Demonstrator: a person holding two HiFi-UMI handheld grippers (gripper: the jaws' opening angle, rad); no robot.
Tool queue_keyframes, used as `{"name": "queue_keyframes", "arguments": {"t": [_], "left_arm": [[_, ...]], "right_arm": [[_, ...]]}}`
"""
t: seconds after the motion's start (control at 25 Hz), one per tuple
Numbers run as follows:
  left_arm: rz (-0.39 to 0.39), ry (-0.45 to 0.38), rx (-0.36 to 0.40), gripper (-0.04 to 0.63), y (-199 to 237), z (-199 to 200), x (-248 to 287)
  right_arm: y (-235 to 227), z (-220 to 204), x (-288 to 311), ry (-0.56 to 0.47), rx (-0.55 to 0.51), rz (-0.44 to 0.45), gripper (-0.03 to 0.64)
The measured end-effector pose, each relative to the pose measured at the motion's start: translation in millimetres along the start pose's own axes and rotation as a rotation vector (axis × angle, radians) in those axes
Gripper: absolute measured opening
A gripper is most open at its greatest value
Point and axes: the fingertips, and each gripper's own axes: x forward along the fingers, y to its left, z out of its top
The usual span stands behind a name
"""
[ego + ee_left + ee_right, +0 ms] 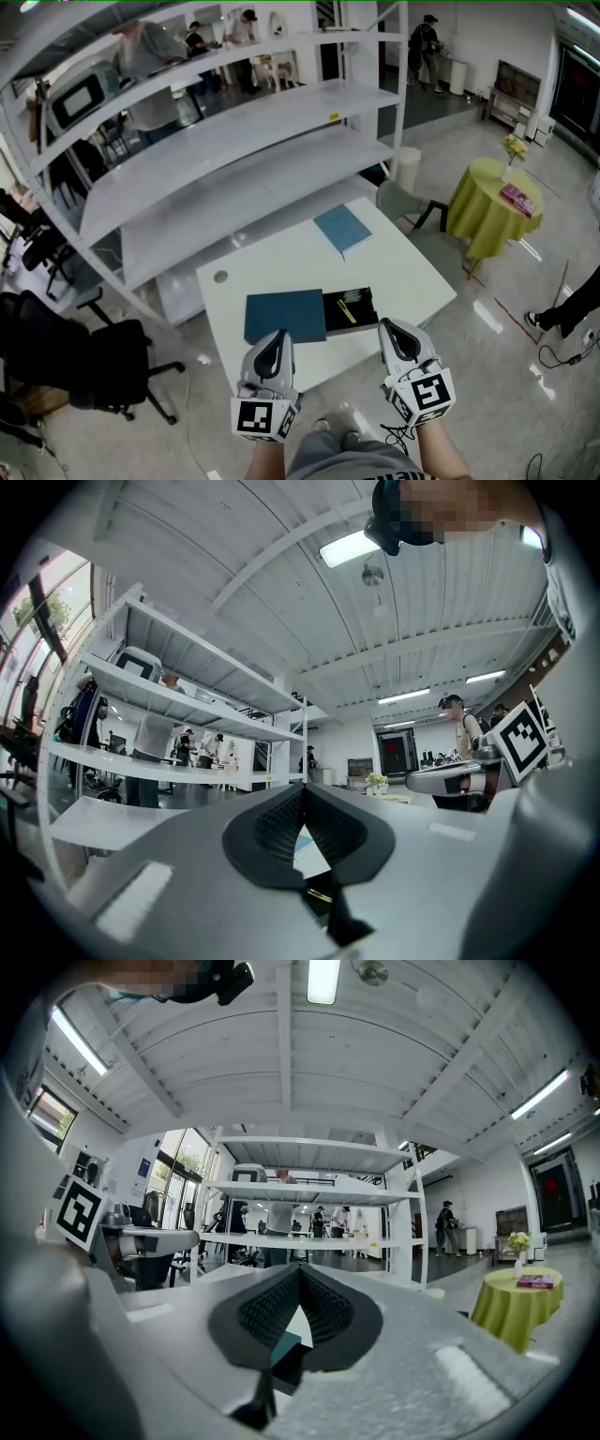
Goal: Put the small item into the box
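Observation:
An open black box stands on the white table near its front edge, and a small yellow item lies inside it. A dark teal lid lies flat against the box's left side. My left gripper hovers over the lid's near edge, with its jaws shut and nothing between them. My right gripper hangs just right of the box's near corner, also shut and holding nothing. Neither gripper touches the box or the item.
A second teal flat panel lies at the table's far side, and a small round disc at its left. White metal shelving rises behind. A black office chair stands left, a green-clothed round table right.

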Motion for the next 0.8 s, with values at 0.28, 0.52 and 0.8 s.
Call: {"name": "queue_keyframes", "arguments": {"t": [0.28, 0.52, 0.8], "left_arm": [[-0.001, -0.001, -0.001, 0.017, -1.6, -0.1, 0.4], [0.003, -0.004, -0.005, 0.018, 0.8, 1.2, -1.3], [0.009, -0.005, -0.011, 0.017, 3.4, 1.2, -2.5]], "right_arm": [[-0.5, 1.7, -0.3, -0.008, 0.001, 0.002, 0.002], [2.2, 5.0, -0.5, -0.016, 0.000, -0.001, 0.002], [2.7, 9.1, -0.1, -0.015, -0.007, -0.007, 0.002]]}}
